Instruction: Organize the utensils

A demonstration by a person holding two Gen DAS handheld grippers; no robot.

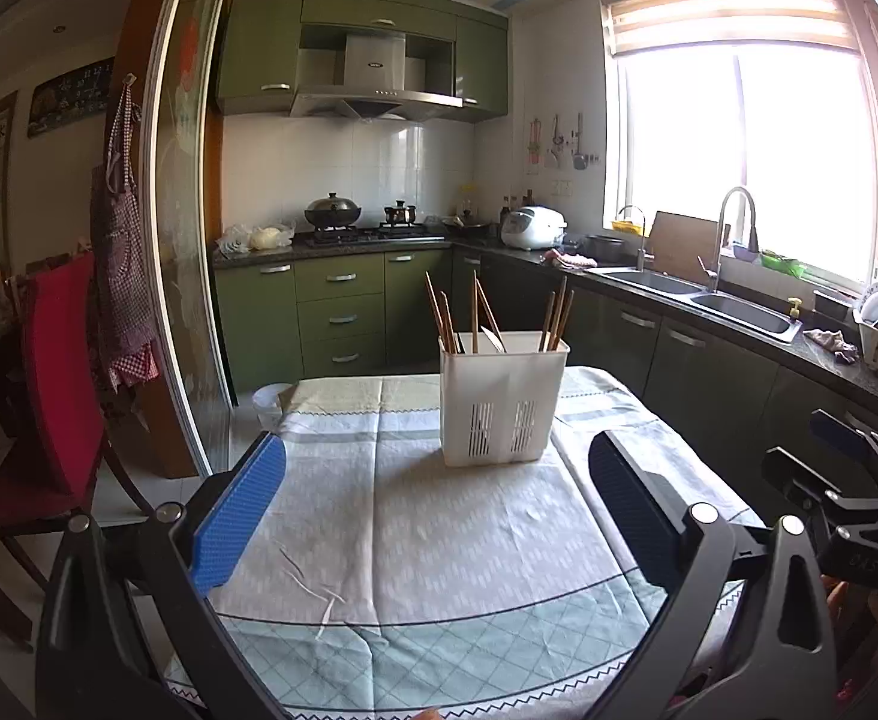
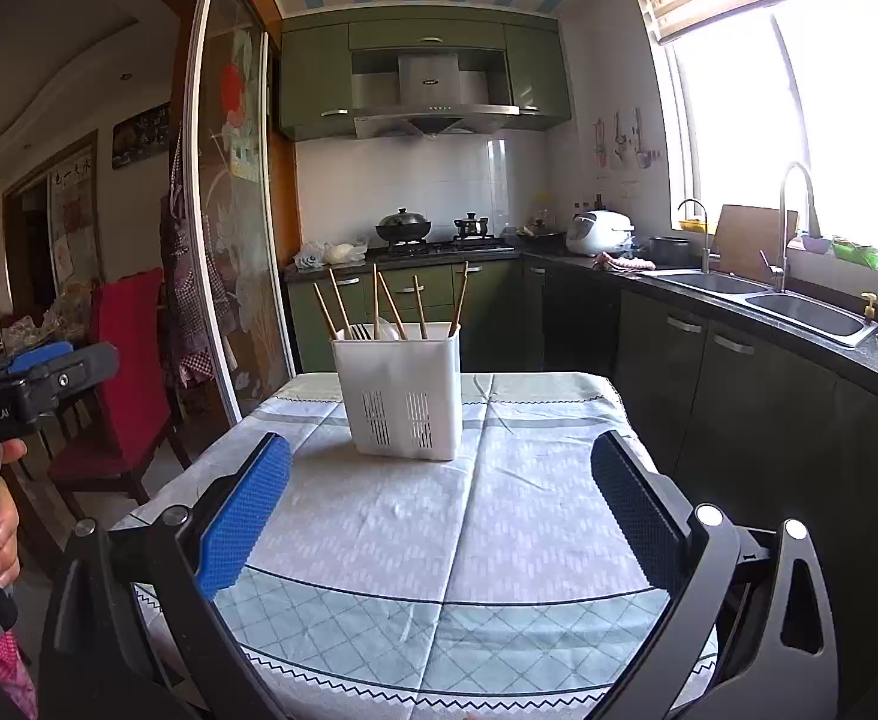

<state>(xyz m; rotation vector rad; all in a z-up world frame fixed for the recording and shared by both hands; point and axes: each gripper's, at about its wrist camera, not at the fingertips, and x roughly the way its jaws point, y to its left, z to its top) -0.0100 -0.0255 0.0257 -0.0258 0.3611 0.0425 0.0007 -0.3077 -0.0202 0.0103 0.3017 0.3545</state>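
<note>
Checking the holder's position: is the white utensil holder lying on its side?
No, the white utensil holder stands upright on the tablecloth, with chopsticks sticking up from it.

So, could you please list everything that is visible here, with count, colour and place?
utensil holder: one, white, upright on the table
chopsticks: several, brown wood, standing in the holder
fork: one, metal, inside the holder
tablecloth: one, pale grey and green, covering the table
chair: one, red, left of the table
rice cooker: one, white, on the counter
sink: double, steel, below the window
left gripper: one, black with blue pads, open, empty
right gripper: one, black with blue pads, open, empty
</note>
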